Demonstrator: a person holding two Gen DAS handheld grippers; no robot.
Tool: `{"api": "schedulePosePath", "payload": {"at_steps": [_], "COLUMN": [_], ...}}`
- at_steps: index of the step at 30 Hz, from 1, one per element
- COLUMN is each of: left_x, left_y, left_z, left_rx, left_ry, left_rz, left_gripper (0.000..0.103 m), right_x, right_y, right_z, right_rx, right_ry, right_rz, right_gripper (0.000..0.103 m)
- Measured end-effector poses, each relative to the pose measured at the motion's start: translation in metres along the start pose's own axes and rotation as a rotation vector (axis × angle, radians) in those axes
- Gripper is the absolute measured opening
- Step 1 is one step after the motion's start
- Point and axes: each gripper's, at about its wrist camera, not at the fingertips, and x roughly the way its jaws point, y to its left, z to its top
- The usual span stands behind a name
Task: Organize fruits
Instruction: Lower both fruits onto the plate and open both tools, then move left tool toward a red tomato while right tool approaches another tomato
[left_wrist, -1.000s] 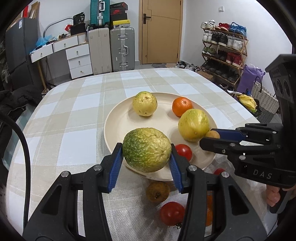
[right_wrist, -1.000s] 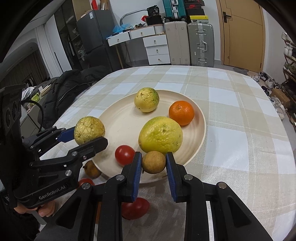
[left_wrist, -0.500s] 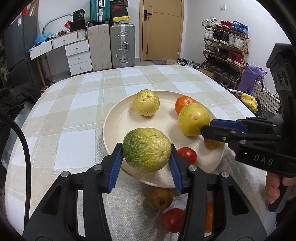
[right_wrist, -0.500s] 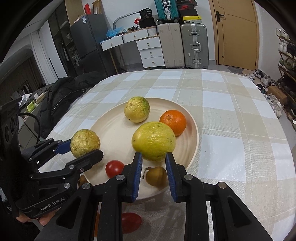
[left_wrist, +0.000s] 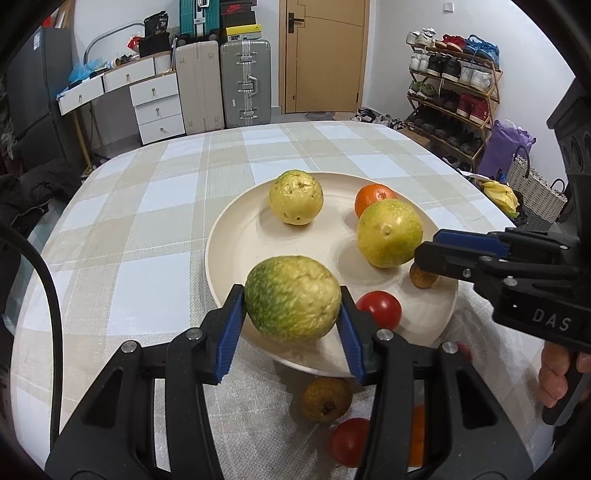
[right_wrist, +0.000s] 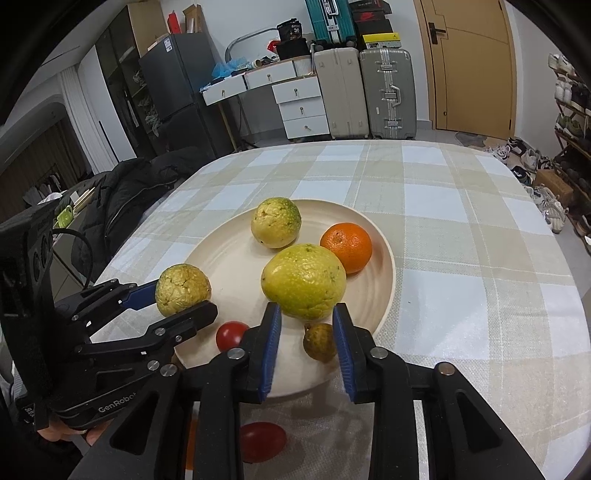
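plate (left_wrist: 236, 236) left half free, fruits (left_wrist: 389, 232) crowd right

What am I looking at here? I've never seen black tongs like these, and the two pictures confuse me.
There is no robot. A person holds two hand-operated grippers, each with a fisheye camera looking along its fingers, so each picture comes from one gripper.

The left gripper is shut on a large green-yellow fruit over the near rim of a cream plate. The right gripper is open, with a small brown fruit lying on the plate between its fingers.

Also on the plate: two yellow fruits, an orange and a tomato. More fruit lies on the checked tablecloth nearby.
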Motion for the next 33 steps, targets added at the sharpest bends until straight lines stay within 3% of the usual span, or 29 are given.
{"api": "schedulePosePath", "payload": {"at_steps": [3,6,8,9,10,14,16,18,33], "left_x": [-0.010,-0.022,-0.032,-0.037,-0.042,-0.059,-0.066,-0.073,-0.094], "left_y": [-0.004,-0.002,0.002,0.004,0.006,0.011,0.014,0.016,0.011], "left_z": [-0.003,-0.007,-0.010,-0.012,-0.015,-0.024,-0.029,-0.035,-0.058], "left_rx": [0.027,0.019,0.000,-0.011,-0.021,-0.034,-0.045,-0.060,0.016], "left_ry": [-0.029,-0.041,-0.062,-0.071,-0.080,-0.100,-0.105,-0.110,-0.082], "left_rz": [-0.009,-0.009,-0.016,-0.019,-0.017,0.003,0.005,0.003,0.022], "left_gripper": [0.047,0.066,0.079,0.084,0.084,0.085,0.092,0.102,0.102], "right_x": [-0.009,-0.020,-0.027,-0.030,-0.034,-0.047,-0.051,-0.054,-0.059], "right_y": [0.003,0.004,0.005,0.005,0.006,0.007,0.008,0.009,0.013], "right_z": [-0.004,-0.009,-0.014,-0.016,-0.019,-0.028,-0.032,-0.035,-0.050], "right_rx": [-0.018,-0.021,-0.025,-0.026,-0.028,-0.017,-0.012,-0.023,-0.080], "right_ry": [-0.013,-0.025,-0.033,-0.035,-0.043,-0.078,-0.071,-0.062,-0.004], "right_rz": [-0.015,-0.017,-0.025,-0.028,-0.033,-0.056,-0.046,-0.030,-0.061], "right_gripper": [0.047,0.050,0.058,0.068,0.079,0.096,0.103,0.103,0.103]}}
